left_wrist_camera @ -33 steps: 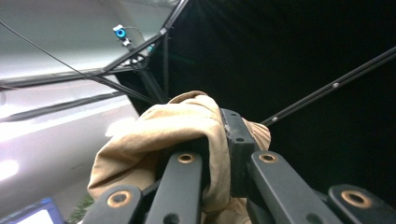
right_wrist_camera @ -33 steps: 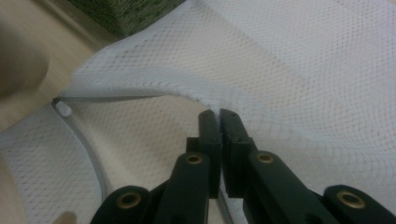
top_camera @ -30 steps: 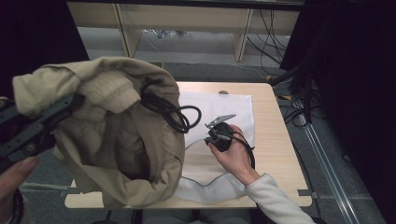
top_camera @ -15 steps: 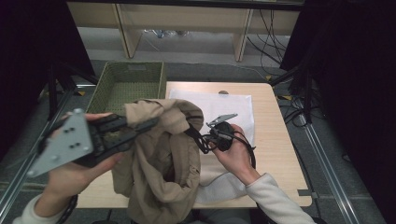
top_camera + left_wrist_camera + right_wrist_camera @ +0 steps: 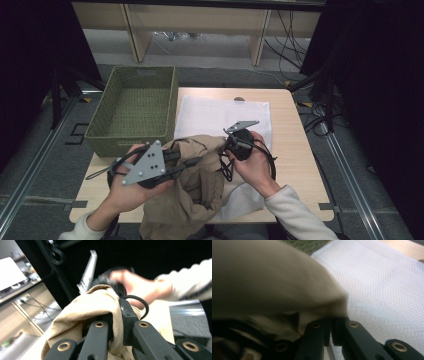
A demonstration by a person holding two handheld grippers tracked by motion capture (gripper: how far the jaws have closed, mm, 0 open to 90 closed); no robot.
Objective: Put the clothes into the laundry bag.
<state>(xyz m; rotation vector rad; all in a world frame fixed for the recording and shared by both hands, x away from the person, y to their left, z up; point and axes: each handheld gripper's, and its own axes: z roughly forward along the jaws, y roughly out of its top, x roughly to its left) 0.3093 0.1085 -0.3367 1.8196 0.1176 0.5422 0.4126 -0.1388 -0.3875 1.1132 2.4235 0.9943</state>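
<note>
The person stood at the near edge of the wooden table [image 5: 295, 150], a two-jaw gripper in each hand, both fastened to one tan garment [image 5: 200, 195]. That beige cloth, bunched and creased, lay on the near middle of the table and spilled over its front edge toward the person.

The left gripper [image 5: 197, 161], with its grey three-cornered plate tilted up, lay nearly level just left of the garment's top. Its black jaws were closed tight on a fold of the cloth; in the left gripper view the tan fabric [image 5: 92, 307] was pinched between the two jaws and draped over them.

The right gripper [image 5: 227, 145] sat at the garment's upper right corner, just beside the left one, cupped in the right hand [image 5: 252, 162]. Its jaws were likewise clamped together, with the edge of the garment [image 5: 274, 287] caught in them as the right gripper view showed; a black cable looped below the hand.

Under the garment and stretching away from it to the far side of the table lay a white mesh sheet [image 5: 220, 112], flat and mostly uncovered. Left of the garment, on the table's far left corner, stood a green woven basket [image 5: 100, 132], well apart from both grippers.
</note>
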